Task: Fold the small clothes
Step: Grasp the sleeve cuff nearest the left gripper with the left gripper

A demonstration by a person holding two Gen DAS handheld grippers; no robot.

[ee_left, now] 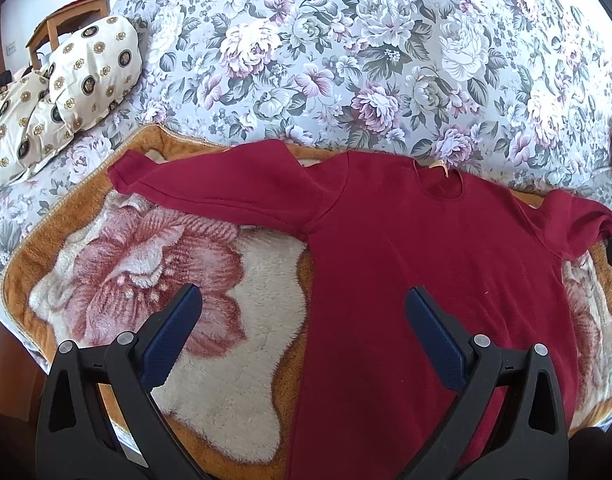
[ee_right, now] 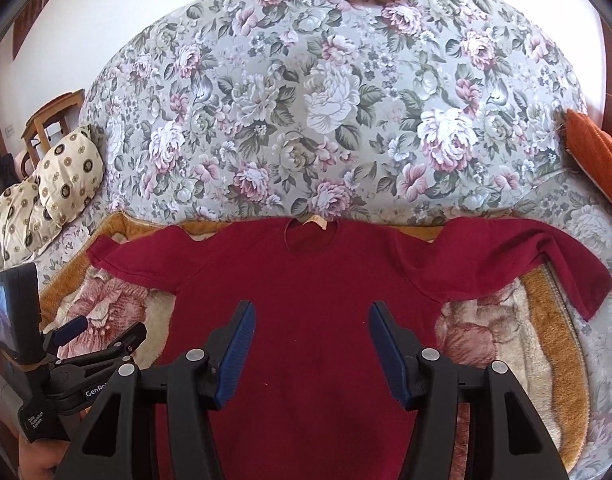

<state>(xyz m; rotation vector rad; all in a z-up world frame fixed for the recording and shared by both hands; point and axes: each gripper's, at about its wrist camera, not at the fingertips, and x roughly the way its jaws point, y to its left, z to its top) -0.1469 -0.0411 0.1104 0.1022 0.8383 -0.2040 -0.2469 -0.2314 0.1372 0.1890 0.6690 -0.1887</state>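
Observation:
A dark red long-sleeved sweater (ee_left: 418, 248) lies flat, neck away from me, on a fluffy rose-patterned blanket (ee_left: 234, 280). Its left sleeve (ee_left: 210, 188) stretches out to the left; its right sleeve (ee_right: 554, 264) is bent back at the cuff. My left gripper (ee_left: 304, 300) is open and empty above the sweater's left hem edge. My right gripper (ee_right: 312, 312) is open and empty above the middle of the sweater (ee_right: 306, 300). The left gripper also shows at the lower left of the right wrist view (ee_right: 102, 330).
The blanket (ee_right: 546, 340) lies on a sofa seat with a floral backrest (ee_right: 326, 100). Cream patterned cushions (ee_left: 66, 88) sit at the left, an orange cushion (ee_right: 602, 152) at the right. A wooden chair (ee_left: 62, 28) stands far left.

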